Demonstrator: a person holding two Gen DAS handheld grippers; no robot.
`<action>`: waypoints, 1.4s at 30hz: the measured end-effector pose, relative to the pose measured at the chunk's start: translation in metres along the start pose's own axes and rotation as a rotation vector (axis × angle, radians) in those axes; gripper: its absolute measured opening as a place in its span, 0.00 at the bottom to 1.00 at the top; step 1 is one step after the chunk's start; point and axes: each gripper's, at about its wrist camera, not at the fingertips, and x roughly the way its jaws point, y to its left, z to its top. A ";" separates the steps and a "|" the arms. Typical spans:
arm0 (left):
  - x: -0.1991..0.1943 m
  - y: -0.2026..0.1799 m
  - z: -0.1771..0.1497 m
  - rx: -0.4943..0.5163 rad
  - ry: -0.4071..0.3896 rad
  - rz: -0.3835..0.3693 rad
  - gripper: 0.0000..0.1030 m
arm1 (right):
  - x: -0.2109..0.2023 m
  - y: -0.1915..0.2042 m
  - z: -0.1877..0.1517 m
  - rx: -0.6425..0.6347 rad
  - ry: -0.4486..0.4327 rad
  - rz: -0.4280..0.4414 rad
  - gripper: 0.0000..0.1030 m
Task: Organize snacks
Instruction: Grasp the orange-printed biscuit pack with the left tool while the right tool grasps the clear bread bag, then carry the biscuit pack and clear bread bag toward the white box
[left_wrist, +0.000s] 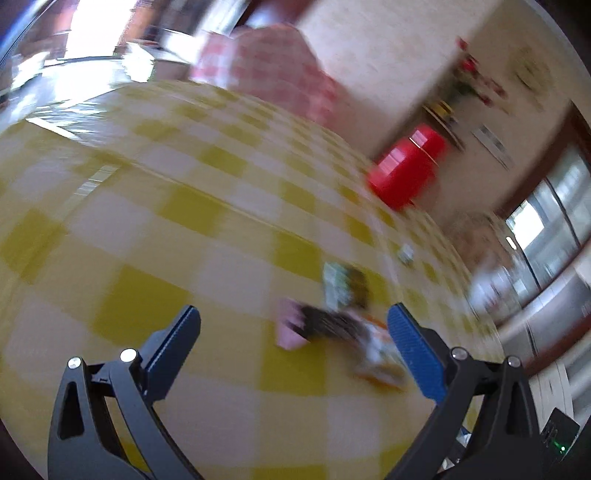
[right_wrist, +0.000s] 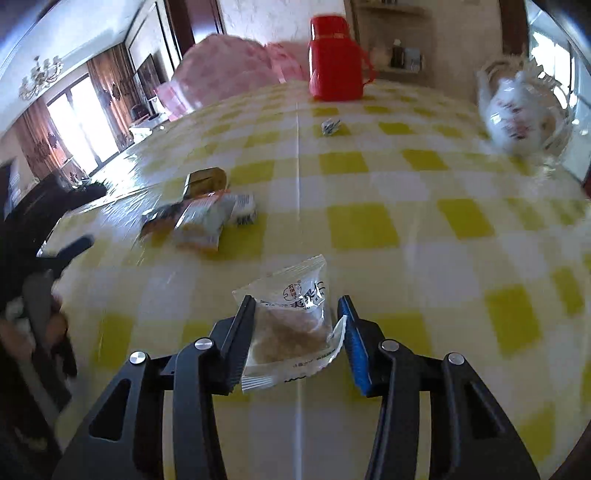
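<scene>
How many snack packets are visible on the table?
About 5: clear packet between the right gripper fingers, three clustered left, one small wrapper near the red thermos. Overlaps may hide more.

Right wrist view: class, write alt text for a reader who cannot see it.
The right gripper has its fingers on either side of a clear snack packet with a brown cake inside, above a yellow-checked tablecloth. More snack packets lie in a cluster further left, with a red flask and a white teapot at the far edge.

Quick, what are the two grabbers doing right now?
Left gripper: open, holding nothing.
Right gripper: jaws around the clear snack packet; whether they squeeze it cannot be told.
</scene>
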 end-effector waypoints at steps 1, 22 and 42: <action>0.004 -0.006 -0.003 0.022 0.034 -0.028 0.98 | -0.011 -0.004 -0.008 0.021 -0.021 0.000 0.44; 0.099 -0.115 -0.039 0.580 0.223 0.104 0.52 | -0.019 -0.010 -0.037 0.076 0.029 0.082 0.45; -0.020 -0.091 -0.089 0.547 0.116 0.015 0.41 | -0.036 -0.019 -0.037 0.104 -0.064 0.068 0.45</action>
